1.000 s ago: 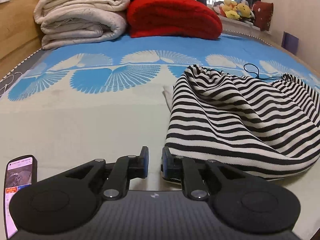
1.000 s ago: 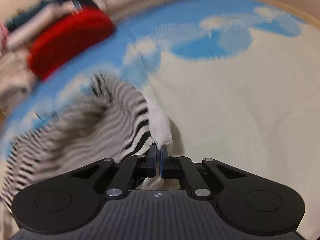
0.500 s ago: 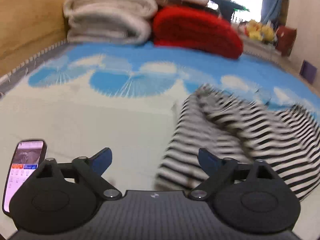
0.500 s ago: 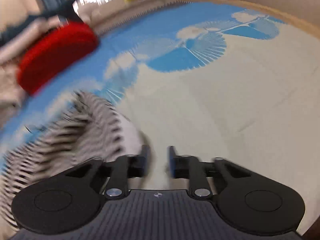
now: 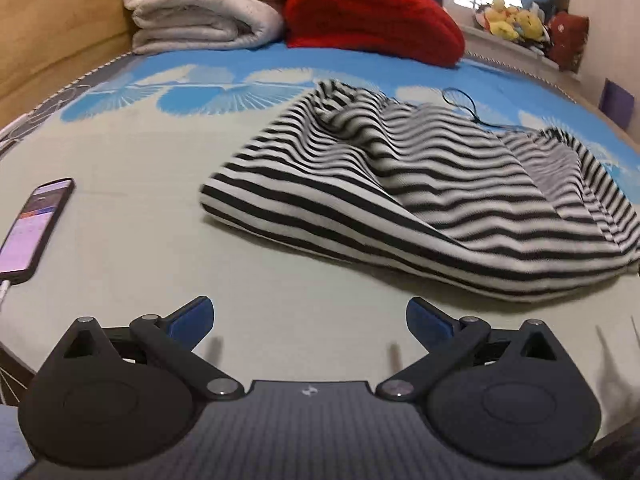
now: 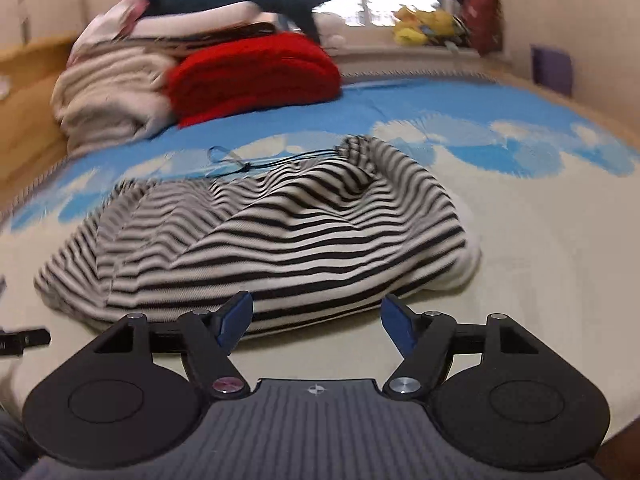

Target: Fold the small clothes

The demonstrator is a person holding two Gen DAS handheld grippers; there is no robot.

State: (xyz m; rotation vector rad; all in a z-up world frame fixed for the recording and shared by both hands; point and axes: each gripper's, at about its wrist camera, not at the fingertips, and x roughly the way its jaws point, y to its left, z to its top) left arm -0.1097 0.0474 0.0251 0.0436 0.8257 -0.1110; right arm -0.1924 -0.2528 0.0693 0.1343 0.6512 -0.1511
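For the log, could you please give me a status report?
Left gripper open, empty. Right gripper open, empty. Striped garment bunched on bed. Phone left, clear.

One striped garment (image 5: pixel 420 184), one phone (image 5: pixel 34 228), one red blanket (image 5: pixel 372 20), one cream blanket stack (image 5: pixel 208 4), one black cord (image 5: pixel 464 104), two open grippers (image 5: pixel 310 316) (image 6: pixel 316 316).

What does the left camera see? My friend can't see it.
A striped shirt lies crumpled on the bed, just past the open, empty left gripper. A lit phone lies at the left, and folded white and red blankets are stacked at the far end.
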